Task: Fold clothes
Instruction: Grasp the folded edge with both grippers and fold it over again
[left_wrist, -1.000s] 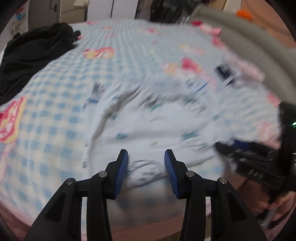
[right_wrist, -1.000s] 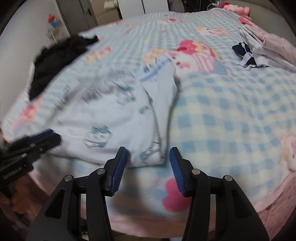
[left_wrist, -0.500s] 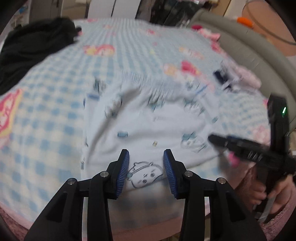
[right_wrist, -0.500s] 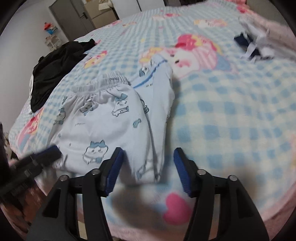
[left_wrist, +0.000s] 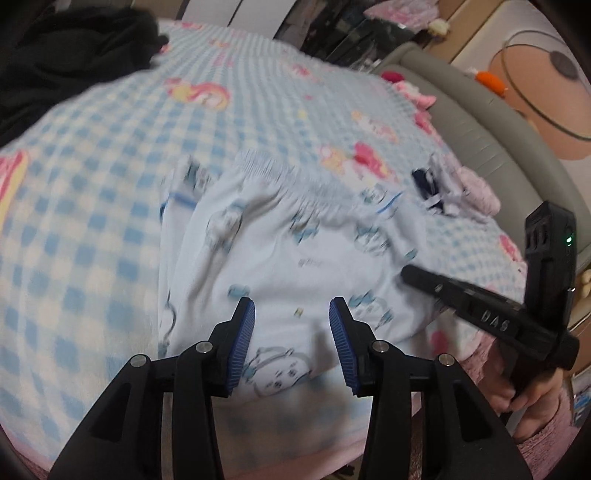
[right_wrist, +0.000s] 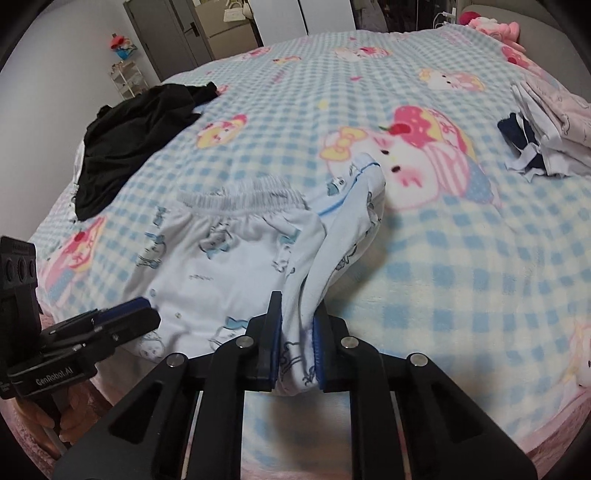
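Pale blue pants (left_wrist: 295, 254) with cartoon prints lie folded on the checked blanket (left_wrist: 92, 206), waistband away from me. My left gripper (left_wrist: 291, 314) is open, its blue pads on either side of the pants' near hem. The right gripper (right_wrist: 297, 321) is shut on the near right fold of the pants (right_wrist: 229, 258), with cloth bunched between its pads. In the left wrist view the right gripper (left_wrist: 480, 310) shows from the side, held by a hand (left_wrist: 532, 402). The right wrist view shows the left gripper (right_wrist: 103, 325) at the pants' near left corner.
A black garment (right_wrist: 136, 136) lies at the far left of the bed. A stack of folded clothes (right_wrist: 546, 125) sits at the right, near the grey headboard (left_wrist: 480, 122). The bed's front edge (right_wrist: 480, 417) runs just below both grippers.
The right gripper has moved in onto the pants' near right fold and shut on it. My left gripper has stayed open at the near hem, shifting slightly.
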